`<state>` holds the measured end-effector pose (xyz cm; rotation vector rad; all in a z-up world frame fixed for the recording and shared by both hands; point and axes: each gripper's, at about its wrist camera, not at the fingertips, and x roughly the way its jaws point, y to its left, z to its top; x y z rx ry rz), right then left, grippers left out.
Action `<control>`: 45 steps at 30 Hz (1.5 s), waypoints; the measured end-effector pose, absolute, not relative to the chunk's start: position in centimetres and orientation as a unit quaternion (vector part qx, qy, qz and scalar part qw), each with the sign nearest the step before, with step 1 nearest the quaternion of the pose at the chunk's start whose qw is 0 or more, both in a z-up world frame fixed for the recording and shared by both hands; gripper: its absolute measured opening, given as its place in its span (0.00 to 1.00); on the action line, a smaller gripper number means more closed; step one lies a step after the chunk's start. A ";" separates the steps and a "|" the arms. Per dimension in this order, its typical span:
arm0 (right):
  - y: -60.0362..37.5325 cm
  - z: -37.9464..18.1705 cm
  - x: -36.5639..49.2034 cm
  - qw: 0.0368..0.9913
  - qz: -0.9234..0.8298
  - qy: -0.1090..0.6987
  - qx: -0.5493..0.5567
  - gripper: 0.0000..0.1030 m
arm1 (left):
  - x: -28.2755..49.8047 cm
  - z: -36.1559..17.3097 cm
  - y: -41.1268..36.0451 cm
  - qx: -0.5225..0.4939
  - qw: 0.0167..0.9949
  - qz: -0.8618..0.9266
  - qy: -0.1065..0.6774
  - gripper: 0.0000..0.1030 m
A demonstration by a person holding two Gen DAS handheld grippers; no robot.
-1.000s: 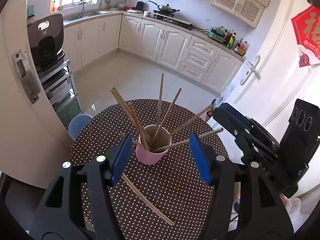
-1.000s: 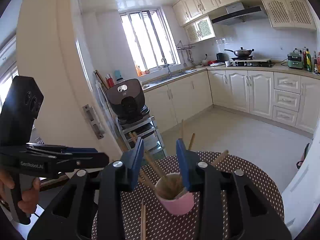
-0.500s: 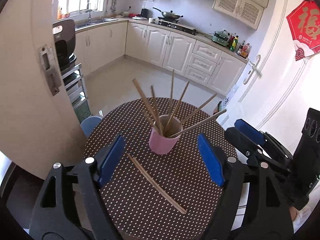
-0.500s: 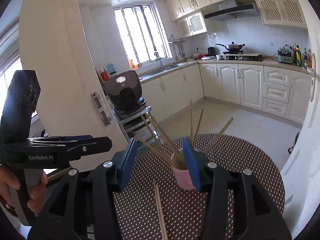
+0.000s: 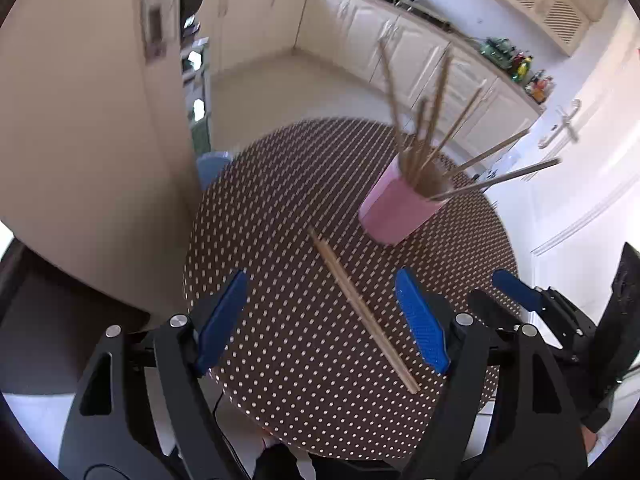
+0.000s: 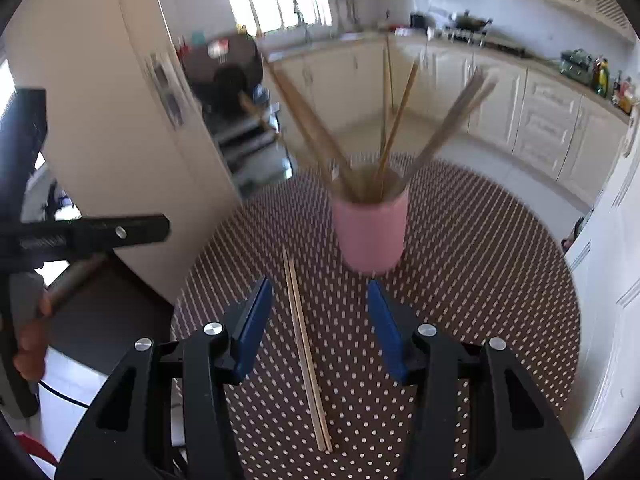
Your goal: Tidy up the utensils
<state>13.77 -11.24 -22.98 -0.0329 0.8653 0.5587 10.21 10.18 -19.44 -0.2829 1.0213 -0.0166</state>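
Brown dotted round bench carries a pink cylindrical cup bristling with wooden chopsticks; one loose wooden chopstick pair lies flat just near it. Both the left gripper and right gripper hang spread and empty above that pair. Judged step: approach; next, descend and pinch it.

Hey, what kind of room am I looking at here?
A home kitchen, most likely: cream fitted cabinets run under a worktop, a wok on a stove stands on it, and a round polka-dot table holds a pink cup of wooden chopsticks.
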 end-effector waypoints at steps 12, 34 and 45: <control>-4.9 -30.9 17.4 0.795 0.304 0.512 -0.113 0.23 | 11.2 -25.0 11.6 -0.159 0.834 0.028 0.528 0.73; 3.1 -36.0 23.5 0.744 0.321 0.558 -0.177 0.07 | 13.4 -28.3 13.7 -0.189 0.805 0.075 0.557 0.74; -1.3 -36.2 24.2 0.731 0.316 0.593 -0.116 0.04 | 16.9 -29.9 8.9 -0.175 0.788 0.025 0.590 0.73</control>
